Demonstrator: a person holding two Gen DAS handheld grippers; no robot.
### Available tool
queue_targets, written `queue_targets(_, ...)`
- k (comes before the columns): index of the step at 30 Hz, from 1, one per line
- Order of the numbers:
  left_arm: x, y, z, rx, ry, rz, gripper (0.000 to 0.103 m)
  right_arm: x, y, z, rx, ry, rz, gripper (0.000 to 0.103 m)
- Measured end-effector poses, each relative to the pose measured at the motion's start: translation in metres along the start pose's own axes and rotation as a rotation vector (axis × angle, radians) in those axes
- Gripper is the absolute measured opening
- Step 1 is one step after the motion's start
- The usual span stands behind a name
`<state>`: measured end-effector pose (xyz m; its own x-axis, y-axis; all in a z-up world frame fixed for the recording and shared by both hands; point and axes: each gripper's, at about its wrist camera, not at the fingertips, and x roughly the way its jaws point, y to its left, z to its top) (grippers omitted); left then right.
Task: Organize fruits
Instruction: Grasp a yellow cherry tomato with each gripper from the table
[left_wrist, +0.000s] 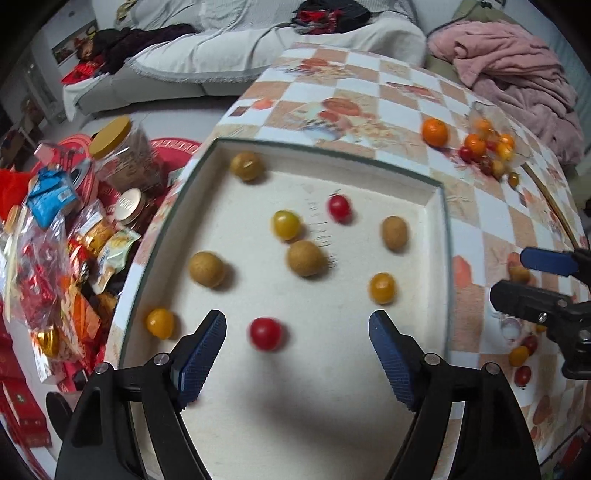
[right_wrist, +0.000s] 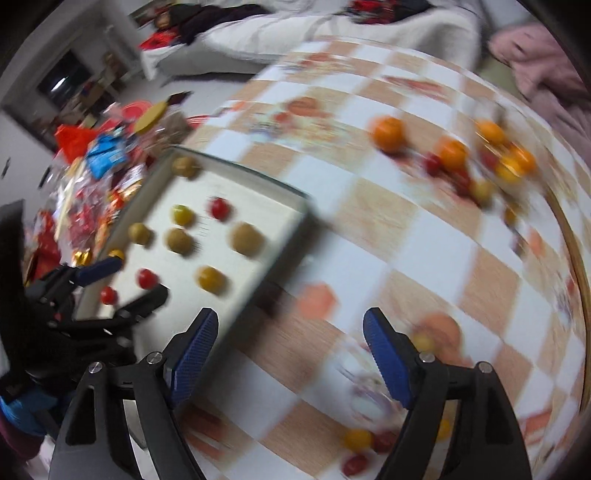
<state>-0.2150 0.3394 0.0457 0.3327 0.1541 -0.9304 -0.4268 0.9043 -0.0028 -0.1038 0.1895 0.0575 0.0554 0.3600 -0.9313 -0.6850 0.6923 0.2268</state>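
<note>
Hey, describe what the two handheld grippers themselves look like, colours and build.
Both match: the left gripper and the right gripper have black plastic frames with angular cut-outs, silver round pivot pins, and two fingers faced with dark blue, finely ridged pads. No cables or markings show. A bright blue bit sits beside the left gripper in the right wrist view.

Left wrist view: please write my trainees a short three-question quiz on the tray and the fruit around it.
1. True or false: the left gripper is shut.
2. How many brown fruits lie in the white tray?
3. Where does the large orange sit? A in the tray; B on the checked tablecloth; C on the sofa.
Key: 1 false; 2 four; 3 B.
</note>
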Motion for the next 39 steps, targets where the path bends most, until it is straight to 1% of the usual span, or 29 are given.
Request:
queue_targets(5,-0.008,-0.041,0.013,0.092,-0.029,-0.053,0.080,-0.014,-0.055,-0.033,0.133,0.011,-0.080,0.084)
queue_targets(8,-0.011,-0.069,0.020,0.159,-0.042,-0.093,0.080,-0.021,-0.079,-0.050,0.191,0.019,-0.117,0.084)
queue_targets(11,-0.010,-0.100,0.023,0.248,-0.046,-0.130,0.080,-0.026,-0.100,-0.068,0.248,0.029,-0.144,0.084)
queue_targets(15,-0.002,-0.132,0.020,0.355,-0.038,-0.155,0.080,-0.030,-0.115,-0.085,0.283,0.031,-0.159,0.084)
queue_targets(17,0.006,-0.145,0.017,0.406,-0.021,-0.167,0.080,-0.030,-0.118,-0.091,0.289,0.028,-0.164,0.084)
queue_targets(21,0.016,-0.159,0.011,0.476,-0.006,-0.180,0.080,-0.029,-0.121,-0.099,0.284,0.021,-0.165,0.083)
queue_targets(23,0.020,-0.163,0.010,0.492,-0.002,-0.191,0.080,-0.028,-0.119,-0.100,0.276,0.015,-0.155,0.079)
queue_targets(25,0.025,-0.167,0.012,0.497,0.005,-0.205,0.080,-0.025,-0.119,-0.101,0.270,0.017,-0.146,0.067)
queue_targets(28,0.030,-0.174,0.015,0.507,0.008,-0.216,0.080,-0.017,-0.115,-0.100,0.258,0.021,-0.125,0.057)
queue_targets(30,0.032,-0.179,0.017,0.516,0.006,-0.224,0.080,-0.013,-0.112,-0.098,0.238,0.019,-0.121,0.055)
queue_targets(33,0.032,-0.184,0.021,0.517,-0.006,-0.235,0.080,-0.010,-0.105,-0.093,0.191,0.009,-0.138,0.055)
queue_targets(35,0.033,-0.186,0.025,0.508,-0.007,-0.240,0.080,-0.008,-0.102,-0.092,0.166,0.006,-0.150,0.050)
queue_targets(36,0.033,-0.187,0.027,0.504,-0.008,-0.241,0.080,-0.008,-0.101,-0.092,0.155,0.005,-0.157,0.040)
queue_targets(37,0.034,-0.189,0.029,0.500,-0.008,-0.244,0.080,-0.009,-0.101,-0.092,0.152,0.006,-0.146,0.030)
queue_targets(39,0.035,-0.193,0.033,0.494,-0.011,-0.249,0.080,-0.009,-0.103,-0.093,0.166,0.010,-0.115,0.026)
